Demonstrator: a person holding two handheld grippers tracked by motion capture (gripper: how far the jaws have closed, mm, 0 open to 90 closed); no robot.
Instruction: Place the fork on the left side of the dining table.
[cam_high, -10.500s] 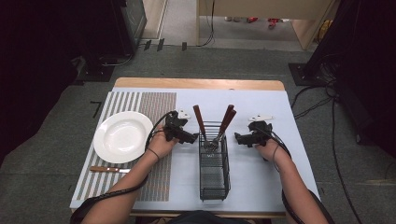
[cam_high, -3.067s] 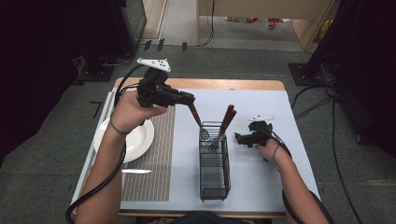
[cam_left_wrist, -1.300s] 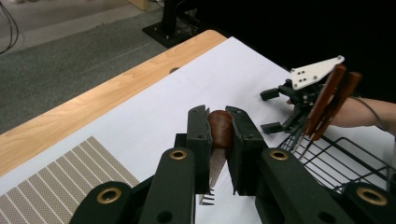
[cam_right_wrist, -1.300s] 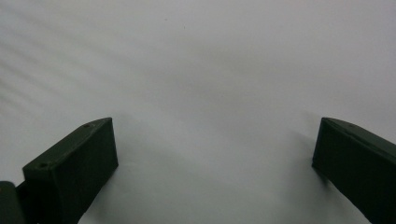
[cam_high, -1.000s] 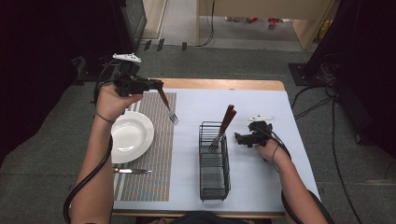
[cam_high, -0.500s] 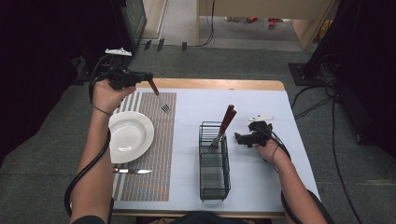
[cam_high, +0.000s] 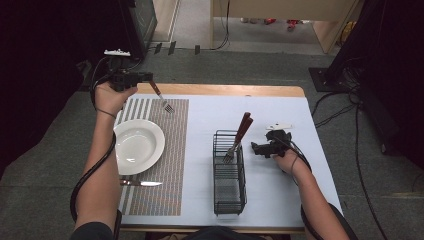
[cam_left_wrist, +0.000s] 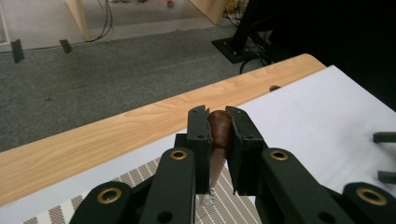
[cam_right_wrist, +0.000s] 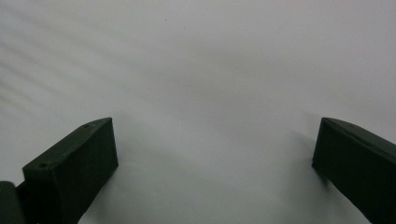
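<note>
One fork (cam_high: 163, 99), one plate (cam_high: 139, 146)

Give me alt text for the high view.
A person's left gripper holds a fork above a striped placemat bearing a white plate and knife. The right gripper rests open beside a wire caddy on the table.

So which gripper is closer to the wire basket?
Right. The right gripper rests on the table just beside the wire basket; the left gripper holds a fork beyond the placemat's far corner.
</note>
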